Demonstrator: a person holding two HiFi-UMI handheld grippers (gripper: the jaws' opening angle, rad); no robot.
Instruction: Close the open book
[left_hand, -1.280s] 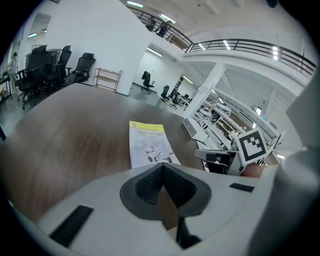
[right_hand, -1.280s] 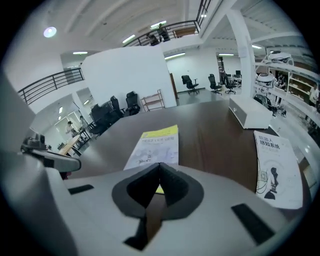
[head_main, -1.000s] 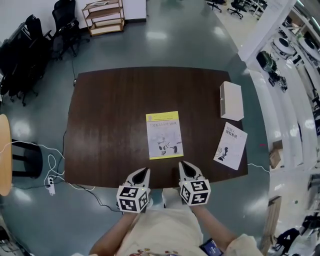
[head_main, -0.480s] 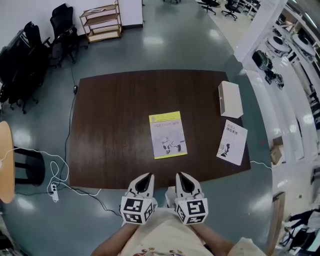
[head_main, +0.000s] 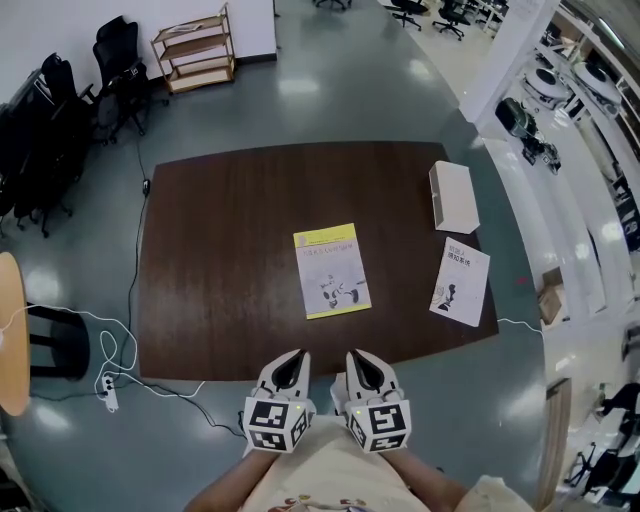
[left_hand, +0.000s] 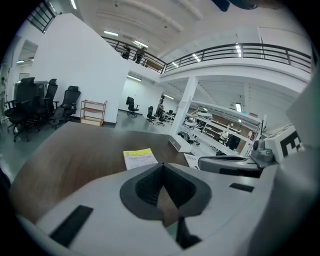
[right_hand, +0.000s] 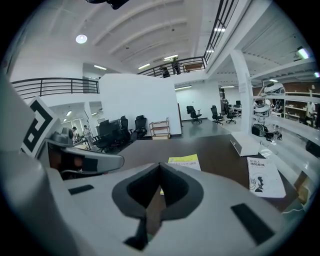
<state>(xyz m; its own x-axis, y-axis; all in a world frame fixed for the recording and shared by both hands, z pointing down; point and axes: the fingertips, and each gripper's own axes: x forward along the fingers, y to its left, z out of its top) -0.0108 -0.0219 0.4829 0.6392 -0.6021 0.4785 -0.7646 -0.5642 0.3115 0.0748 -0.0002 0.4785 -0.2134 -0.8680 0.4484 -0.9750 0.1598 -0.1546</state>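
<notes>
A thin book with a yellow and white cover (head_main: 330, 270) lies flat and closed in the middle of the dark wooden table (head_main: 220, 250). It also shows ahead of the jaws in the left gripper view (left_hand: 140, 158) and the right gripper view (right_hand: 184, 162). My left gripper (head_main: 290, 358) and right gripper (head_main: 357, 358) hang side by side off the table's front edge, close to my body. Both are shut with nothing between the jaws, as the left gripper (left_hand: 162, 167) and right gripper (right_hand: 160, 167) show in their own views. Neither touches the book.
A white booklet (head_main: 460, 282) lies near the table's right edge, and a white box (head_main: 452, 197) stands behind it at the far right. Office chairs (head_main: 60, 100) and a wooden shelf cart (head_main: 195, 45) stand on the floor beyond. Cables (head_main: 110, 340) trail at the left.
Both grippers have drawn back from the table's front edge toward my body and come closer together. The yellow book has stayed flat and closed.
</notes>
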